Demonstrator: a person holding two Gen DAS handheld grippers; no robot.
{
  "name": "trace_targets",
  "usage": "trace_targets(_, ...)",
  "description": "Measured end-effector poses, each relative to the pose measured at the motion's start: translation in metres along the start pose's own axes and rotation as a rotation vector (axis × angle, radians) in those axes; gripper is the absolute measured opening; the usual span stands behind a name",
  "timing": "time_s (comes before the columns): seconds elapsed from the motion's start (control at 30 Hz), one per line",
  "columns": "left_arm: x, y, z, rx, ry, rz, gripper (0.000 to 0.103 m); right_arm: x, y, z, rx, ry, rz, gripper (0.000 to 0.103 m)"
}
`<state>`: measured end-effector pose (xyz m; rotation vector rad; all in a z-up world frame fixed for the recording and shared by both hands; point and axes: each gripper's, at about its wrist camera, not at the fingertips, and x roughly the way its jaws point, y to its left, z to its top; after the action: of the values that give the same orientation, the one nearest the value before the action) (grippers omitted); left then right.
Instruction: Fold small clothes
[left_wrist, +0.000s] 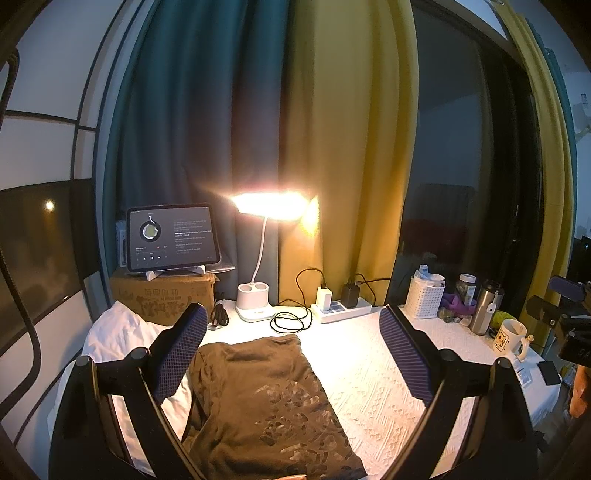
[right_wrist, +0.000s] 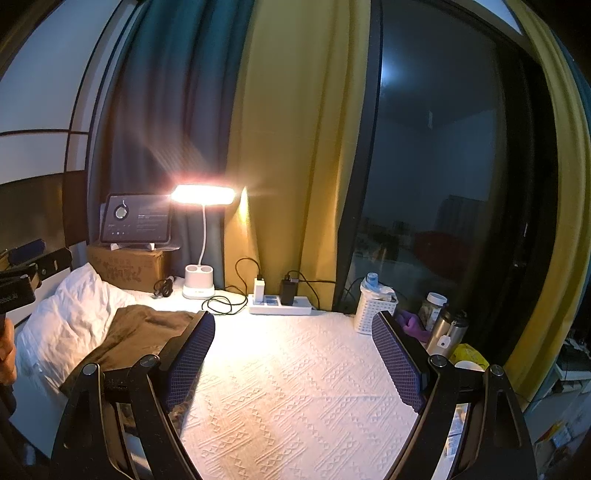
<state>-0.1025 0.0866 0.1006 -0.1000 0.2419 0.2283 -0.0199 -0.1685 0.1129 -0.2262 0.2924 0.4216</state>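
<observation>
**Two open grippers above a folded garment on a white textured cloth**

Left wrist view: the left gripper (left_wrist: 291, 347) is spread wide and empty above a brown garment (left_wrist: 266, 398), which lies folded on the white cloth (left_wrist: 369, 373) (lit desk lamp (left_wrist: 271, 206) behind, curtains beyond).

Right wrist view: the right gripper (right_wrist: 293, 354) is likewise wide and empty over bare cloth (right_wrist: 288, 387); the garment (right_wrist: 136, 332) lies to its left, beside a white pillow (right_wrist: 70, 314).

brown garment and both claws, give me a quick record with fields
garment: brown garment, folded, lying flat on the white textured cloth
left claw: open, above the garment, not gripping
right claw: open, over bare cloth, garment to its left
beside garment: white fabric
behind: lit desk lamp, power strip
</observation>
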Motion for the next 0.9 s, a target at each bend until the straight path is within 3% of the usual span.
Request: trace_targets(0.9, 0.003, 0.0021, -0.0047, 0.006, 0.007, -0.002, 0.094, 0.0031, 0.0058, -0.0056, -0.002, 0.012, 0.004, 0.088)
